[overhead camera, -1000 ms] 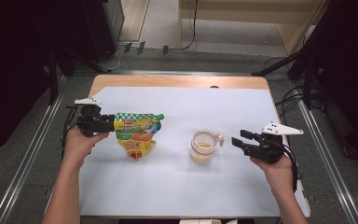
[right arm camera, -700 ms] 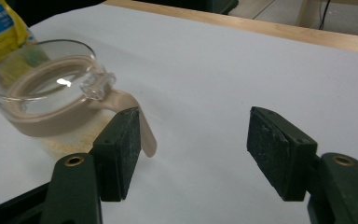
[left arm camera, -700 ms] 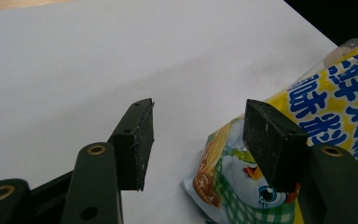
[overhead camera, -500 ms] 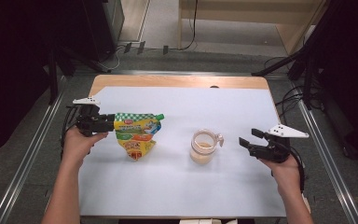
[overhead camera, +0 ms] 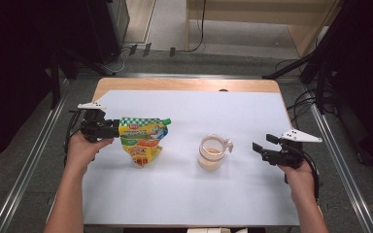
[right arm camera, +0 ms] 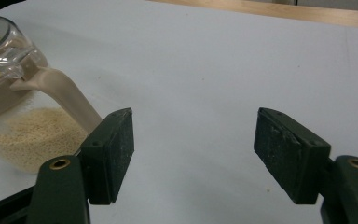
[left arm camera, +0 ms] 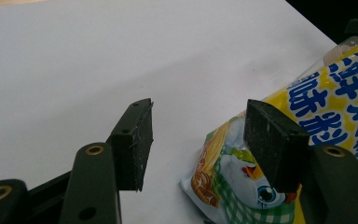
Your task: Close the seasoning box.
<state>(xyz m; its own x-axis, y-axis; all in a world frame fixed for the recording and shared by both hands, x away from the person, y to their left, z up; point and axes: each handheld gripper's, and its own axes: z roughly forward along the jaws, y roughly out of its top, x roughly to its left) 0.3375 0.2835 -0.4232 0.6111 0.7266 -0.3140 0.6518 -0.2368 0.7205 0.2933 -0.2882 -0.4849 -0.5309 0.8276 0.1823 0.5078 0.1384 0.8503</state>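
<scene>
Because the left gripper [overhead camera: 108, 129] stands open beside the yellow printed spout pouch [overhead camera: 143, 141] lying flat, closing could crumple it. Further right, the clear plastic jar of pale granules [overhead camera: 211, 151] might tip if the right gripper [overhead camera: 261, 150], its jaws apart after just opening wider, knocks it.

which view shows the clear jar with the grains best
The high view: the whole jar stands on the white table, apart from both grippers. The right gripper view crops it at the left edge, showing grains and its latch. The left gripper view shows a sliver behind the pouch.

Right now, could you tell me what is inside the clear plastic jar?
The clear plastic jar holds pale beige granules across its bottom, filling it only partly. Its lid hides the upper inside.
</scene>
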